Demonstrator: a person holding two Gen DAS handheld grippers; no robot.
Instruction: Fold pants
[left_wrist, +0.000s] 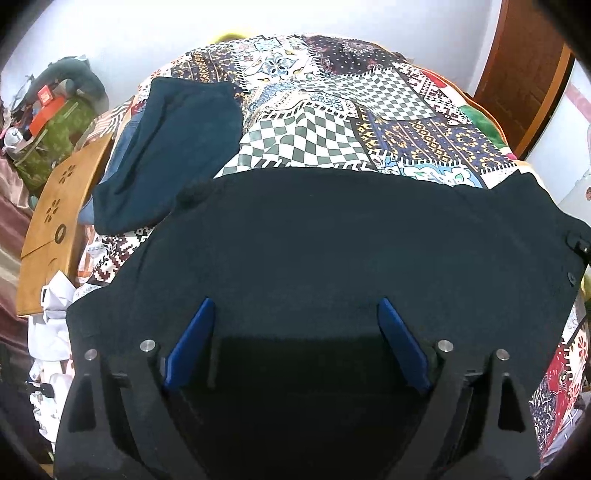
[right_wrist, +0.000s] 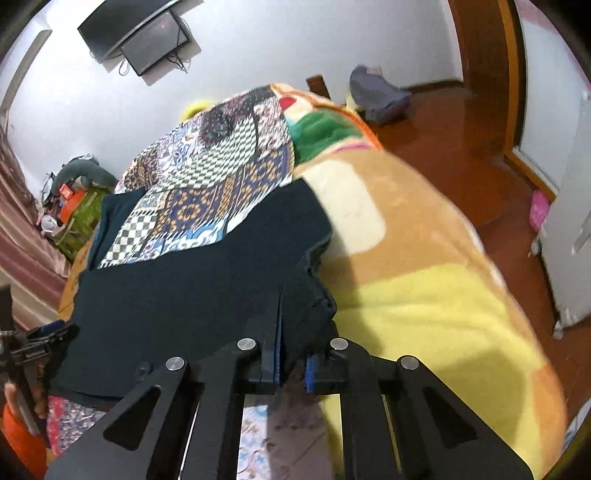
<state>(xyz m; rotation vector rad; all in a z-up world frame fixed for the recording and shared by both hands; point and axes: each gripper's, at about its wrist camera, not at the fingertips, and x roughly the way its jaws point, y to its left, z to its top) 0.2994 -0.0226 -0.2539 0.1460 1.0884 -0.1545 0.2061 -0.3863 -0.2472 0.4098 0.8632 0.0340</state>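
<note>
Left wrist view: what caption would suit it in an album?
Open left gripper poised over dark pants spread on a patchwork bedspread.

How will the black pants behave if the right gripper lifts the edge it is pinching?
Likely floppy: the black pants lie flat, following the patchwork bedspread. The right gripper pinches bunched cloth, so the rest should drape and trail. Probably not slippery.

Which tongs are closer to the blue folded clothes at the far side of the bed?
Left. The left tongs hang open over the black pants, beside the blue clothes. The right tongs pinch the pants' opposite edge.
</note>
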